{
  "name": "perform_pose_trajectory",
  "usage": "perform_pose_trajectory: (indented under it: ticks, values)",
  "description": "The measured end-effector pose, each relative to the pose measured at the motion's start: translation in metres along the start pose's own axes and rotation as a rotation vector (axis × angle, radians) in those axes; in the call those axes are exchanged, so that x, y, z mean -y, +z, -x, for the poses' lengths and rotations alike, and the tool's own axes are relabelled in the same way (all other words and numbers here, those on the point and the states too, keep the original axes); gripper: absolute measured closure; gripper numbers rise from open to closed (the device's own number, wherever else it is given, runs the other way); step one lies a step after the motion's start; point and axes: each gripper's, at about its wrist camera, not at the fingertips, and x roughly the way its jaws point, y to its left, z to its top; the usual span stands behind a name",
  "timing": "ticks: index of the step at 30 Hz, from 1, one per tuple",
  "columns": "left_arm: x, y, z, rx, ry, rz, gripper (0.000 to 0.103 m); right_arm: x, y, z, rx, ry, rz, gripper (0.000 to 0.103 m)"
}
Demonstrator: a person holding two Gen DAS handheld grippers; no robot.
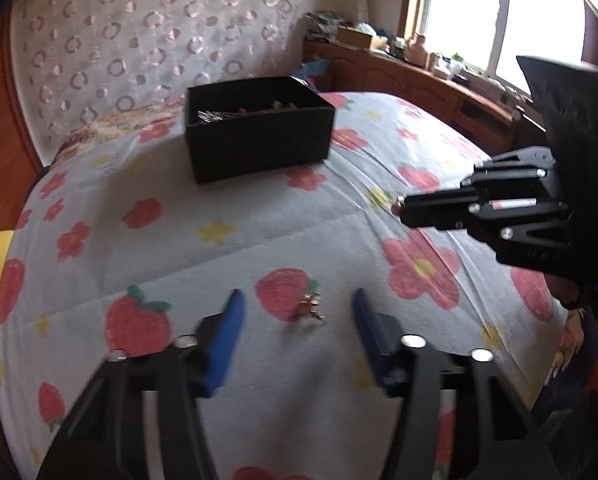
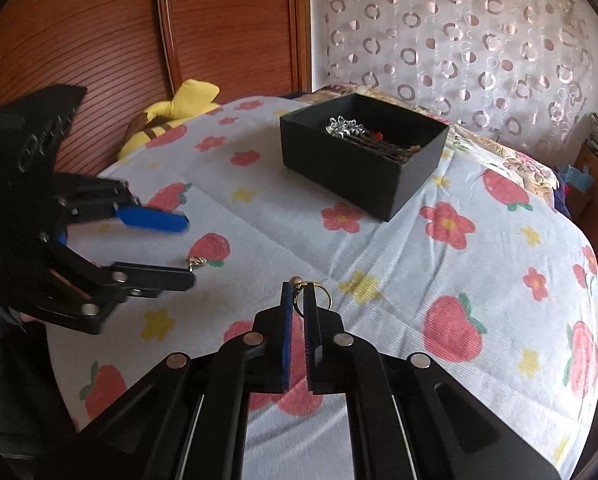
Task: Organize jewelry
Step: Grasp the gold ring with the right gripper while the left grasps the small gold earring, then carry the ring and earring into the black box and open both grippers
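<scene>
While your right gripper (image 2: 297,288) has its fingers clenched on a small gold ring (image 2: 323,294), your left gripper (image 1: 297,308) has its fingers apart, touching nothing. A little gold piece (image 1: 310,307) lies between them on the bed (image 1: 259,216), right by a printed strawberry. The black box (image 2: 363,160) sits far back on the bed, well apart from both grippers. You can see silver chains (image 2: 341,126) and other jewelry inside it.
</scene>
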Motion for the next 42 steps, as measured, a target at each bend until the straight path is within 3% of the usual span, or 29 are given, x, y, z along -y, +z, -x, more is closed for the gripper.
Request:
perform_pose_trajectory:
  ticks: [6, 18, 28, 42]
  values:
    - [0.005, 0.000, -0.005, -0.020, 0.009, -0.018, 0.092, 0.000, -0.001, 0.003, 0.006, -0.002, -0.001, 0.097]
    - [-0.018, 0.018, 0.010, 0.051, -0.006, 0.047, 0.093, 0.005, 0.016, 0.009, 0.041, -0.032, -0.001, 0.097]
    - [-0.045, 0.060, 0.014, 0.099, 0.019, 0.087, 0.093, 0.029, 0.074, 0.000, 0.116, -0.061, -0.039, 0.097]
    - [-0.064, 0.112, 0.001, 0.125, 0.072, 0.096, 0.093, 0.055, 0.114, -0.038, 0.067, -0.114, -0.066, 0.096]
